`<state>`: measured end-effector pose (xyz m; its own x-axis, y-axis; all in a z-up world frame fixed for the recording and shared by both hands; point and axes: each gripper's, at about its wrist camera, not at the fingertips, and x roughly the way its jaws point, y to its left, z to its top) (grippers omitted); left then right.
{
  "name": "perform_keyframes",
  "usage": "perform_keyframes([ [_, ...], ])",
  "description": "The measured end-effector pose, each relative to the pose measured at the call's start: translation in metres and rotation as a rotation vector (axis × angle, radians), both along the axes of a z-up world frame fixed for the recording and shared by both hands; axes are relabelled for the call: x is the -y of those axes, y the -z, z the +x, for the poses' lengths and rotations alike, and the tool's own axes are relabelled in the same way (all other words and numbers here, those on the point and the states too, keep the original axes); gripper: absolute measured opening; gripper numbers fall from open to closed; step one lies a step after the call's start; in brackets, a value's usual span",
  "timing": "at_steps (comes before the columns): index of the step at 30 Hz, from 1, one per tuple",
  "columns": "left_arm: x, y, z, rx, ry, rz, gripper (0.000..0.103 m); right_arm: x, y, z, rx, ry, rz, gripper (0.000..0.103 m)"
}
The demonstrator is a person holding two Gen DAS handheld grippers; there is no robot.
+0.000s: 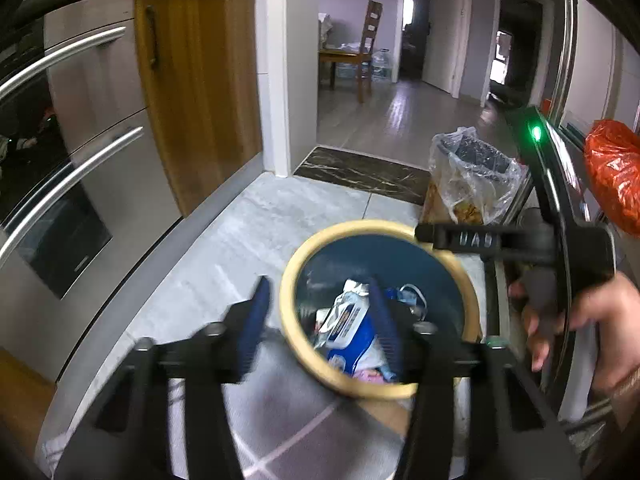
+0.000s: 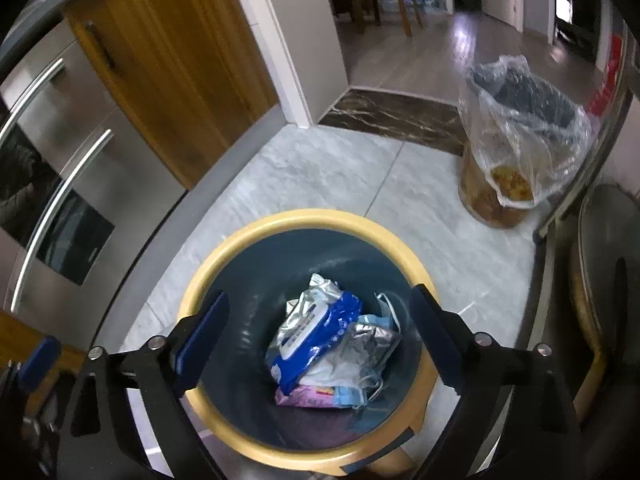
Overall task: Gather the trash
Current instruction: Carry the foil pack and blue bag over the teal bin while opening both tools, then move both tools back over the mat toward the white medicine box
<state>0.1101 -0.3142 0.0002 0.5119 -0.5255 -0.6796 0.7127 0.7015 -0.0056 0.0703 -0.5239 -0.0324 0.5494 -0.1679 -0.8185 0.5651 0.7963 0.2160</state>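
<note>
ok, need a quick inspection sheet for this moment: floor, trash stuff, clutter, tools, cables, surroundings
Surface: grey tiled floor, bare near the bin.
Job's things: blue bin with yellow rim holds a blue wipes packet, foil and face masks.
Clutter: second bin lined with a clear bag; orange bag.
Tools: left tool and right tool open, empty, over the bin.
Cables: nothing seen.
Surroundings: steel oven, wooden cabinet door, doorway to a dining chair.

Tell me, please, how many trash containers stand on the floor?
2. The yellow-rimmed bin is directly below both tools; the container lined with a clear plastic bag stands farther away, near the doorway. Others may be hidden.
</note>
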Motion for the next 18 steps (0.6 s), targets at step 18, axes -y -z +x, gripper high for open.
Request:
perform_keyframes([
  [18,-0.135,-0.034,-0.063,0.034,-0.178,0.007,0.097,-0.068,-0.054,-0.037,0.101,-0.086,-0.083,0.095],
])
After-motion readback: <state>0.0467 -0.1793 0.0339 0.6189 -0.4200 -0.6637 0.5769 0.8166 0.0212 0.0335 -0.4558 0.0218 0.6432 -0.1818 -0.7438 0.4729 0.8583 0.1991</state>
